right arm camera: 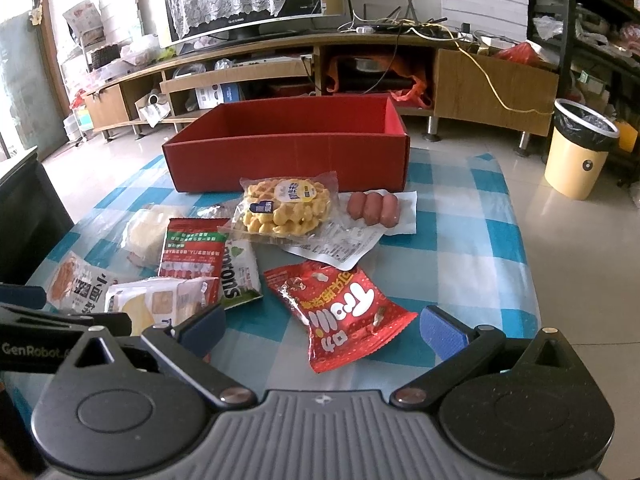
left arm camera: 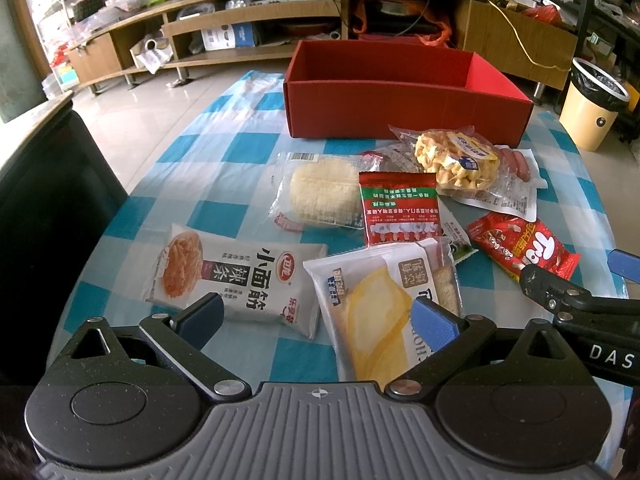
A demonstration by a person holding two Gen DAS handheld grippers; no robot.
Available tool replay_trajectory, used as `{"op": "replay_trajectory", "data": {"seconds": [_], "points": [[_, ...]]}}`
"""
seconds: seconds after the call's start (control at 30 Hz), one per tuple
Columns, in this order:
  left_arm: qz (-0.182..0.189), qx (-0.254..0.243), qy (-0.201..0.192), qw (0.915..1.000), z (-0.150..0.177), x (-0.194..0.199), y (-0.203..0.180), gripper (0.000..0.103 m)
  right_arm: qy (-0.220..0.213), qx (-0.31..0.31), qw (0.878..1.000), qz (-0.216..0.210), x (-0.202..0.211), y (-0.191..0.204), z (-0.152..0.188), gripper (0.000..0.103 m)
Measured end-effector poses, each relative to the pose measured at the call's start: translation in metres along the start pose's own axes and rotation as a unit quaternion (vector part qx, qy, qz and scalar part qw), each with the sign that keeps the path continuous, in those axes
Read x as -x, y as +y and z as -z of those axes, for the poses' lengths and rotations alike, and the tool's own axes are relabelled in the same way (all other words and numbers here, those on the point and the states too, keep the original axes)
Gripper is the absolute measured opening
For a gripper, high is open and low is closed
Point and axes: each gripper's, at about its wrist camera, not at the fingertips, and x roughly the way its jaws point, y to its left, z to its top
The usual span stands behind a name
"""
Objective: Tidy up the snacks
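On the checkered desk (right arm camera: 460, 240), snack packets lie clustered before the red box (right arm camera: 288, 152), a waffle pack (right arm camera: 284, 208) nearest it. Left tongs (left arm camera: 318, 320) gape wide over a bread packet (left arm camera: 376, 312); right tongs (right arm camera: 322, 330) gape wide around a red candy bag (right arm camera: 340, 312).

The white strip-snack pack (left arm camera: 236, 280) reads "小面筋" and "辣条". The red candy bag (right arm camera: 340, 312) says "Trolli". The green-edged packet (right arm camera: 240, 276) shows "utons". One hand-held gripper (left arm camera: 592, 312) bears "DAS", the other (right arm camera: 36, 344) "GenRobot".
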Motion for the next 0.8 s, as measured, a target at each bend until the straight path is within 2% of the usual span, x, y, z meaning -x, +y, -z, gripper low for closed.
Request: {"op": "replay_trajectory", "data": {"seconds": [0.37,0.67,0.8], "points": [[-0.003,0.002,0.007,1.0000,0.001,0.001,0.005,0.101,0.004,0.005,1.000,-0.009,-0.001,0.003,0.000,0.103],[-0.004,0.031,0.027,0.9991,0.005,0.000,0.025,0.102,0.014,0.033,0.999,-0.028,-0.005,0.020,0.001,0.103],[-0.010,0.059,0.034,0.9976,0.005,-0.001,0.041,0.102,0.023,0.046,0.998,-0.038,-0.009,0.028,0.002,0.103]]}}
